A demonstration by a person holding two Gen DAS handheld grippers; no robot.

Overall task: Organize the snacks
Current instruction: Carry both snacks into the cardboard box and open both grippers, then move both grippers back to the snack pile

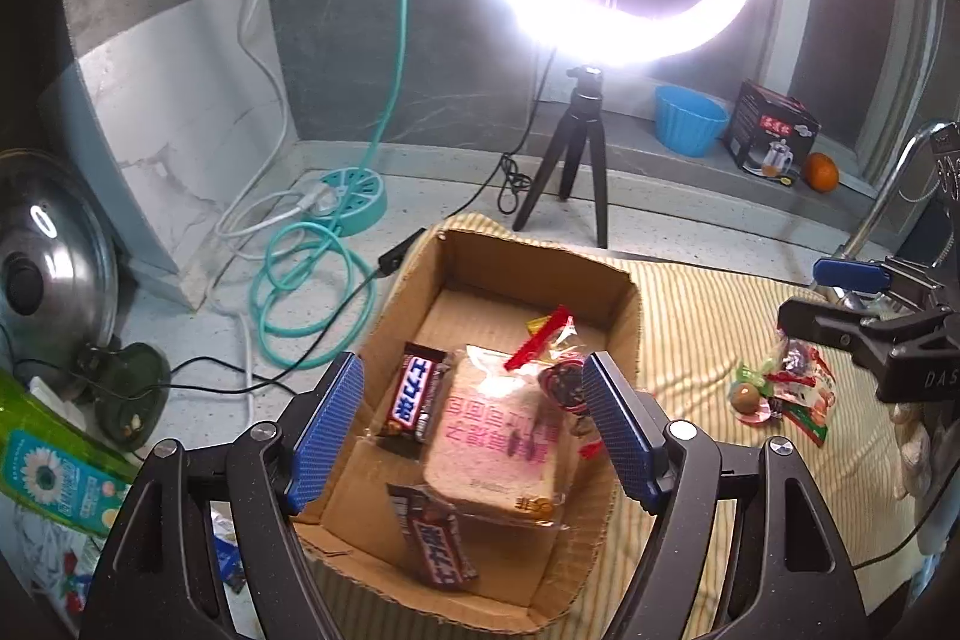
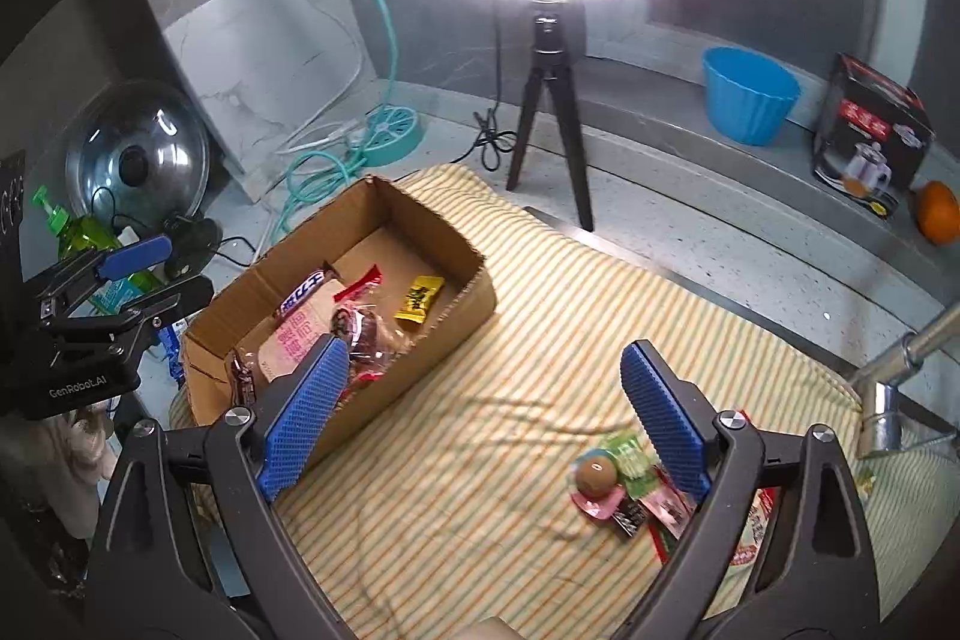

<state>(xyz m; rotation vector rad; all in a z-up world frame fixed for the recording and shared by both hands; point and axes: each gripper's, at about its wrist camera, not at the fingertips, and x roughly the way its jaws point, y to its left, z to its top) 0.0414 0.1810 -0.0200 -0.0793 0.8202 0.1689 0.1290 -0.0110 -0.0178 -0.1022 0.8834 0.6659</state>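
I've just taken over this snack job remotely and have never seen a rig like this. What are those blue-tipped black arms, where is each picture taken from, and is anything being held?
Those are hand-held two-finger grippers with blue pads, one per hand; there is no robot arm. Each picture comes from a fisheye camera on one gripper, looking along its fingers. The left gripper hangs over the cardboard box, which holds chocolate bars, packaged bread and small packets. The right gripper is over the striped cloth, near a pile of loose snacks still outside the box. Both grippers are open and hold nothing.
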